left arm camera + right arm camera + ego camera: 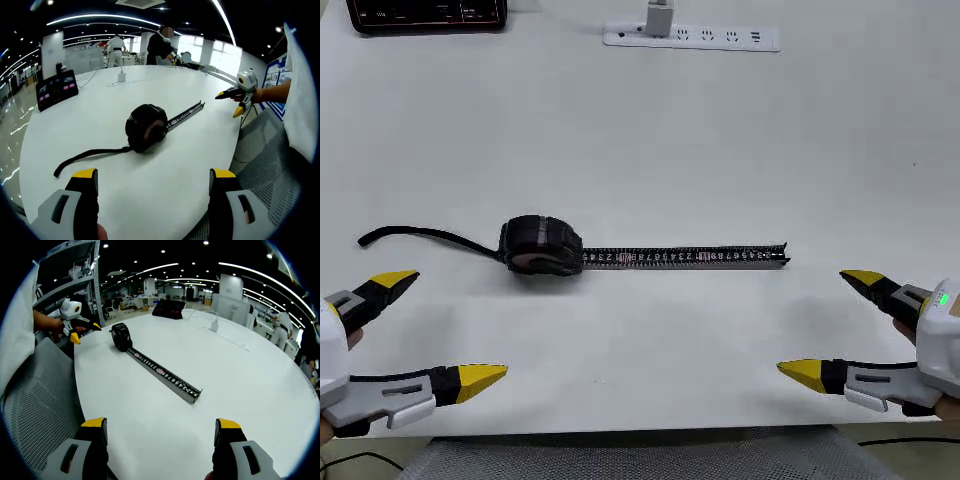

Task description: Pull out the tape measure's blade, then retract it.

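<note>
A black tape measure (pixel 540 246) lies on the white table (pixel 650 130), its blade (pixel 685 257) drawn out to the right and ending in a hook (pixel 785 252). A black wrist strap (pixel 420 236) trails off to its left. My left gripper (pixel 440 325) hangs open near the front left edge, with the tape measure (pixel 146 127) a short way ahead of its yellow-tipped jaws. My right gripper (pixel 835 325) stands open at the front right, apart from the blade (pixel 162 374) and its hook (pixel 195 394). The tape case (pixel 121 336) lies further off. Nothing sits between either pair of jaws.
A white power strip (pixel 692 37) with a plug lies at the table's far side, a dark tablet (pixel 428 14) at the far left. The table's front edge runs just below both grippers. People stand in the background of the left gripper view.
</note>
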A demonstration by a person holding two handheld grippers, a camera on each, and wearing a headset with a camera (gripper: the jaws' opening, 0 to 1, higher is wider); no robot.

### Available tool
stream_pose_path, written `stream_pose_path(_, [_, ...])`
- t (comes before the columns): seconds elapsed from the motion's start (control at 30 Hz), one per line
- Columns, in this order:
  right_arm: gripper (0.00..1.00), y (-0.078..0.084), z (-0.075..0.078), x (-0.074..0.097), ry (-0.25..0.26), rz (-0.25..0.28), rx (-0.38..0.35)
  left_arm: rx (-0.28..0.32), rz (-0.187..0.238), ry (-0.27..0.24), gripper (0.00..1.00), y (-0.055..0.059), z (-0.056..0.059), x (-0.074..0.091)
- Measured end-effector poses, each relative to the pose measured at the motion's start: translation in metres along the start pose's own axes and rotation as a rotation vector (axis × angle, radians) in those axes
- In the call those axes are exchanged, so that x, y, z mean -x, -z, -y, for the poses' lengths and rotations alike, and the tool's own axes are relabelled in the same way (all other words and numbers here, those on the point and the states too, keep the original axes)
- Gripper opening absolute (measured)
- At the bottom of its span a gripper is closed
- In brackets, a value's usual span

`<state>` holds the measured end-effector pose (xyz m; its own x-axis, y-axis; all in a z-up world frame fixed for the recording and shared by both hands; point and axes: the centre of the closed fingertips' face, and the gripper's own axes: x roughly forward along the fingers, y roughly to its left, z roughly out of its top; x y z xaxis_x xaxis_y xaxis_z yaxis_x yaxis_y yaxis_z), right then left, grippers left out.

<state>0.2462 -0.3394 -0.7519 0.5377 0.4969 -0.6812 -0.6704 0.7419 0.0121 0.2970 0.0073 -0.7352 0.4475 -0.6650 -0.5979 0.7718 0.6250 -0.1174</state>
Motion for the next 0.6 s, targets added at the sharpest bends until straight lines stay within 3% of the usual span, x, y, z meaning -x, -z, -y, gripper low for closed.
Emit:
stream_pose_path(0.3, [0.99, 0.000, -0.002, 0.001, -0.013, -0.003, -0.020, 0.014, -0.001, -0.013, 0.94, 0.000, 0.000, 0.001])
stream_pose_path(0.6, [0.97, -0.007, -0.010, 0.002, -0.012, 0.024, -0.022, 0.006, 0.005, -0.014, 0.94, -0.001, 0.000, 0.003])
